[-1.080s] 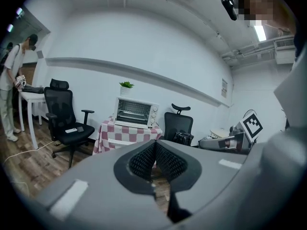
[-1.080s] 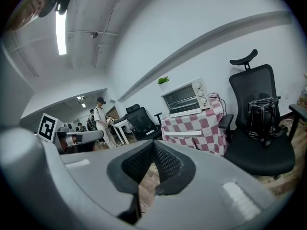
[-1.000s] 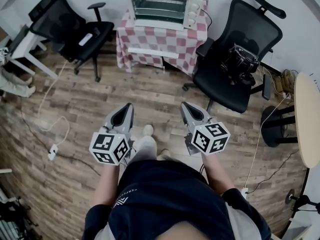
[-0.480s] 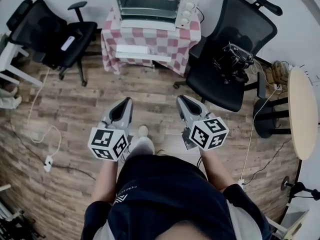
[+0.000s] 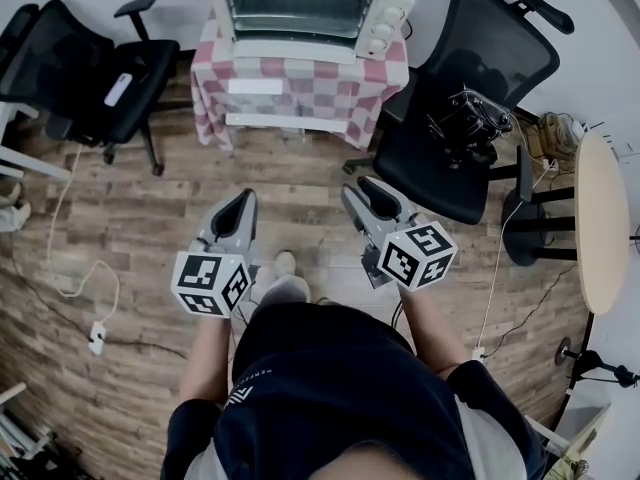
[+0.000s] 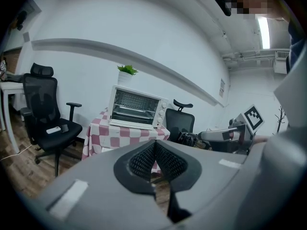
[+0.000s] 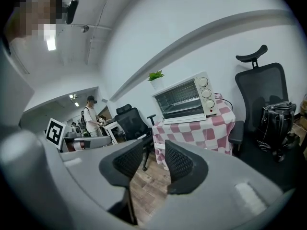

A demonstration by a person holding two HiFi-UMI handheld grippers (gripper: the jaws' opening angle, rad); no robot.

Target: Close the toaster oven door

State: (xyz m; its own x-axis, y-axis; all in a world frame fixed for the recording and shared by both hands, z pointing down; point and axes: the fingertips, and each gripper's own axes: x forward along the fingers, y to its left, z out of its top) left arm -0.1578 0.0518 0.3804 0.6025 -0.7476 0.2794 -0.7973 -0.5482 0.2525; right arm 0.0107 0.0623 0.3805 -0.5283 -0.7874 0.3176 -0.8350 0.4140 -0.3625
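Observation:
A white toaster oven [image 5: 310,10] stands on a table draped in a red-and-white checked cloth [image 5: 300,76] at the far side of the room. Its door hangs folded down at the front, showing the racks inside [image 6: 135,107] [image 7: 184,99]. Both grippers are held low over the wooden floor, well short of the oven. My left gripper [image 5: 247,197] [image 6: 155,143] is shut, its pads meeting at the tips with nothing between them. My right gripper [image 5: 357,186] [image 7: 154,146] has its jaws opening, with a clear gap and only floor showing between the pads.
A black office chair [image 5: 90,68] stands left of the table. Another [image 5: 450,138] on the right carries a black bag [image 5: 466,120]. A round wooden table [image 5: 602,228] is at the right edge. A cable and power strip [image 5: 97,338] lie on the floor. A person [image 7: 91,115] stands far behind.
The view has moved nearer the oven table, and both grippers have crept forward. The right gripper's jaws have parted from shut; the left stays shut.

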